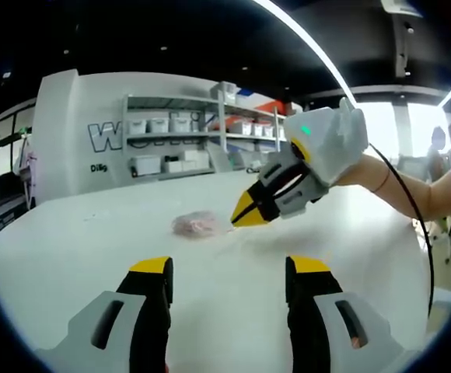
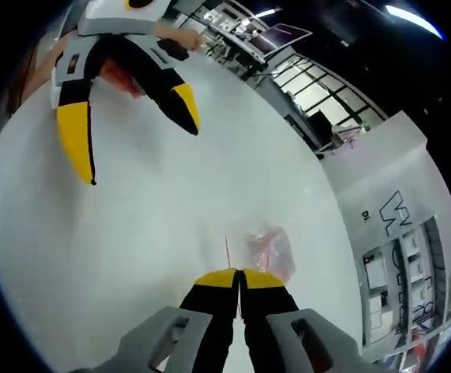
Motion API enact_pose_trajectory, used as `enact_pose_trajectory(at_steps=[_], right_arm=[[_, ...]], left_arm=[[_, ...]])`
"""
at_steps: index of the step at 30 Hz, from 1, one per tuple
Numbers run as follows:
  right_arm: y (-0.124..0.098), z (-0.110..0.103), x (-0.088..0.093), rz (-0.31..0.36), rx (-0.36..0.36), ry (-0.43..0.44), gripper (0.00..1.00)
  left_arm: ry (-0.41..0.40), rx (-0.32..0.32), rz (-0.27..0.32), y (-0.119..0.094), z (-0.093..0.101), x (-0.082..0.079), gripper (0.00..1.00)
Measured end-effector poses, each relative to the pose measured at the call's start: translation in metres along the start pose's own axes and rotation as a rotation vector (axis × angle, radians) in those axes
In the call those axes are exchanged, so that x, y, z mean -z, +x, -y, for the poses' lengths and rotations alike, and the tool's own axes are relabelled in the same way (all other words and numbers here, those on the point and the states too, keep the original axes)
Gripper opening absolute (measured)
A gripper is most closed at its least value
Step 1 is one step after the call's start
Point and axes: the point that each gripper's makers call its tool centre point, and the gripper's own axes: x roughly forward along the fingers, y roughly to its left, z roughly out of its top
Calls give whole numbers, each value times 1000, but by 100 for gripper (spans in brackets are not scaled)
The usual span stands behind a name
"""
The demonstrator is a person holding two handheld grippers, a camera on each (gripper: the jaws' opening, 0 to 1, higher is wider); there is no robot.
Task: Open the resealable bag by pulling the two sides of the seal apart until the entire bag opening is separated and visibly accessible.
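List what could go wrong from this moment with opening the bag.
1. The right gripper is shut by the edge of the small clear resealable bag with pinkish contents; whether it grips the seal is unclear, so it may slip.
2. The left gripper is open, off the bag, so one pull may drag it across the smooth white table.

Right tongs jaws pressed together, tips at edge of clear bag on white worktop. Left tongs above, jaws spread.
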Motion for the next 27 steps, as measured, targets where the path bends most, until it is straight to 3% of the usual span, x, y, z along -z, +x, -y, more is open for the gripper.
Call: enact_pose_trajectory(at_steps=[16,27], right_arm=[[-1,3,0,85,-53,221,0],[-3,1,-6,126,-77,285,0]], left_arm=[[-23,15,1,1,1,-1,58],[-26,35,-5,4,6,-1,58]])
